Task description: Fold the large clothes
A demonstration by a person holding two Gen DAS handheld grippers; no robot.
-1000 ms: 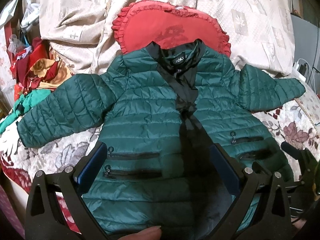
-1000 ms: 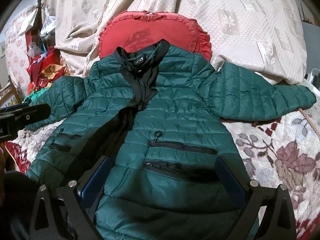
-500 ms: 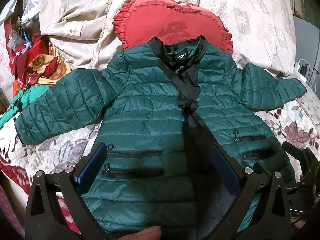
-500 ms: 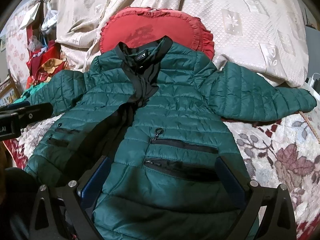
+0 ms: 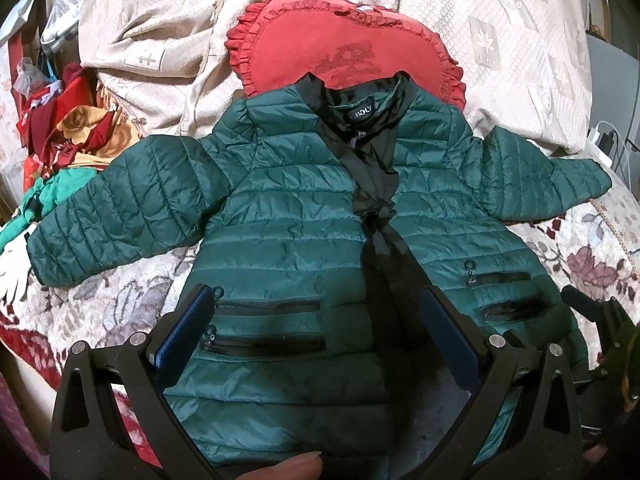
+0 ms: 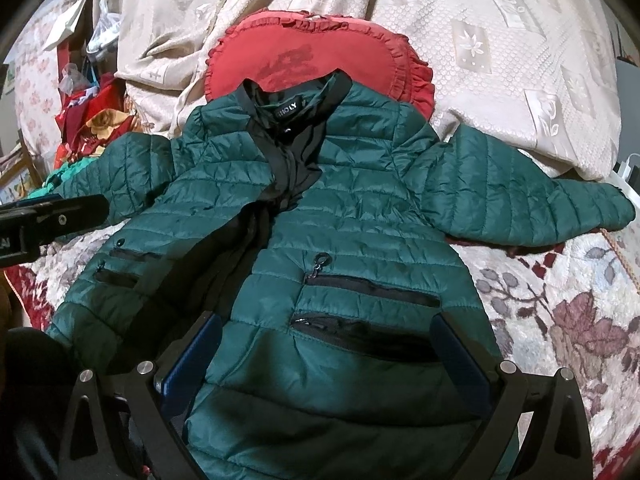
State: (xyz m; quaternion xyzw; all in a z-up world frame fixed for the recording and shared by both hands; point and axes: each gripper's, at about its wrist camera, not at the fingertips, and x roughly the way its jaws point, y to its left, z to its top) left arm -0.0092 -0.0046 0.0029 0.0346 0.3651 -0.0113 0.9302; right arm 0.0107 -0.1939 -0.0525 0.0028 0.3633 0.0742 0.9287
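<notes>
one green quilted jacket (image 5: 304,216) is lying front-up, both sleeves spread, on a floral bedspread (image 5: 592,256), its collar resting against one red heart-shaped cushion (image 5: 340,52). four zipped pockets are showing, two per side. the left gripper (image 5: 320,332) and right gripper (image 6: 328,352) are each hovering wide open over the hem, gripping nothing.

I'm working in a home bedroom: the floral bedspread (image 5: 120,300) covers a bed, with a beige patterned quilt (image 5: 500,40) bunched at its head and a red heart-shaped ruffled cushion (image 5: 312,48) lying against it. At the bed's far left I see a heap of colourful clothes (image 5: 72,128).
</notes>
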